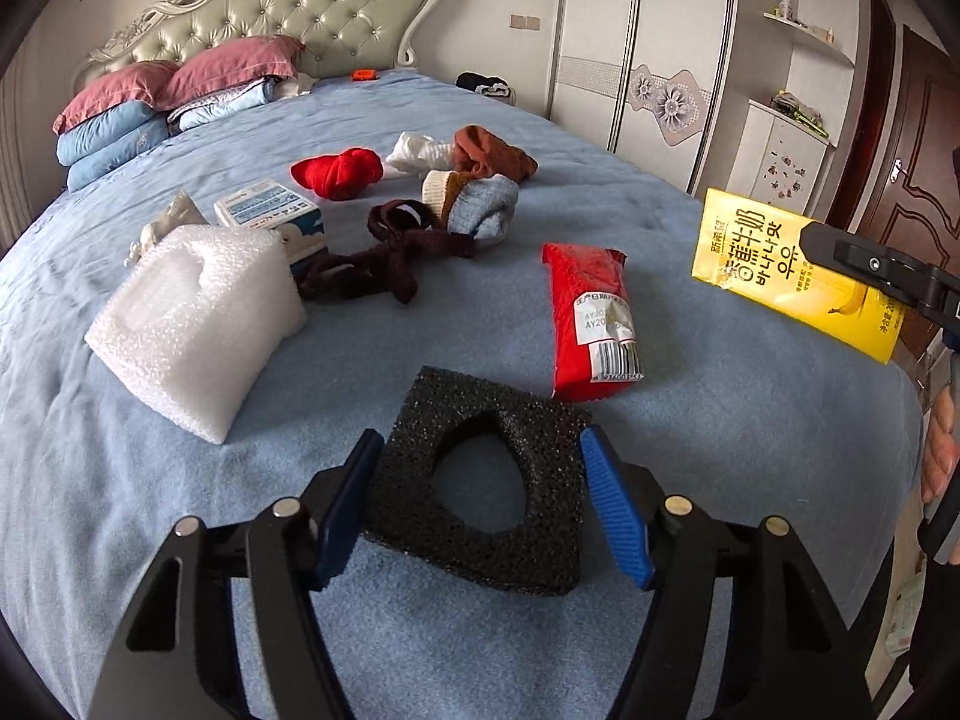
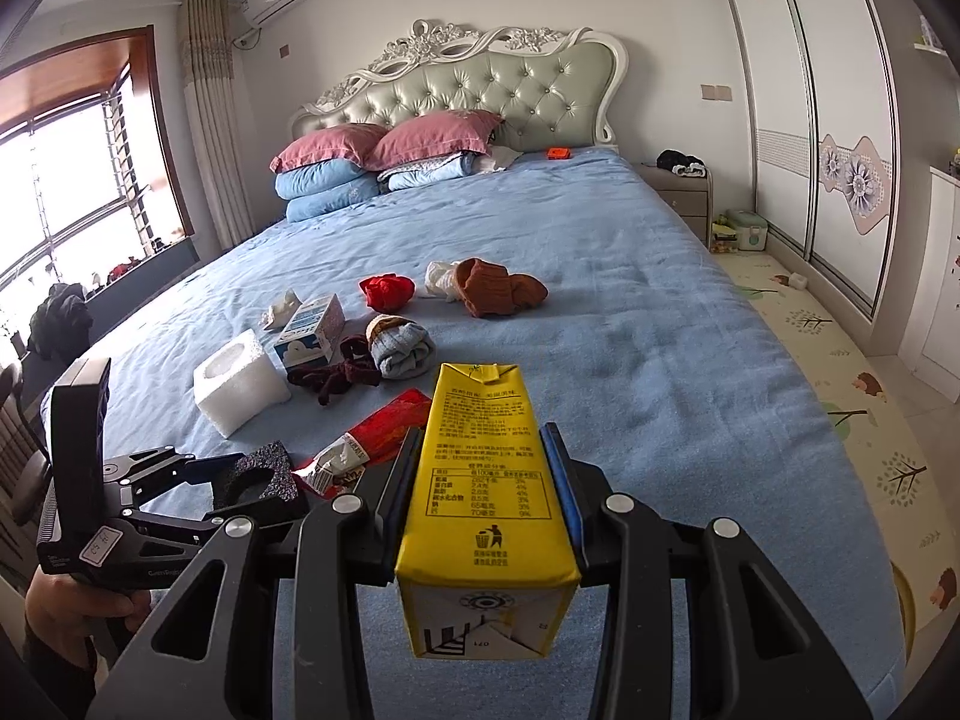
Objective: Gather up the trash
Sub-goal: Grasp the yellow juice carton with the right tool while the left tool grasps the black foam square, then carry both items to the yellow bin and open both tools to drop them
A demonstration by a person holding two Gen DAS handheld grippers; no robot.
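Your left gripper (image 1: 480,501) sits low over the blue bedspread (image 1: 720,450) with its jaws part-way apart, one blue pad (image 1: 615,510) on each side of the black foam block (image 1: 486,480). The left pad lies against the block's edge; a thin gap seems to remain at the right pad, so you cannot confirm a firm grip from the left wrist view. The block's near underside is hidden behind the jaws. Your right gripper (image 2: 480,492) is clamped on the yellow milk carton (image 2: 480,510), pads pressed to its two narrow sides and the carton raised clear of the bed; its base fills the lower centre of the right wrist view and covers the bedspread behind it. In the left wrist view the same carton (image 1: 780,264) is cut by the frame edge at the right. The red snack wrapper (image 1: 591,318) lies flat just beyond the foam block, and the white foam piece (image 1: 198,324) stands to its left, partly covering the blue-and-white box (image 1: 276,216). Several socks (image 1: 390,252) lie jumbled further up the bed; their number is hard to make out. A hand (image 2: 78,606) shows at the lower left, mostly cut off.
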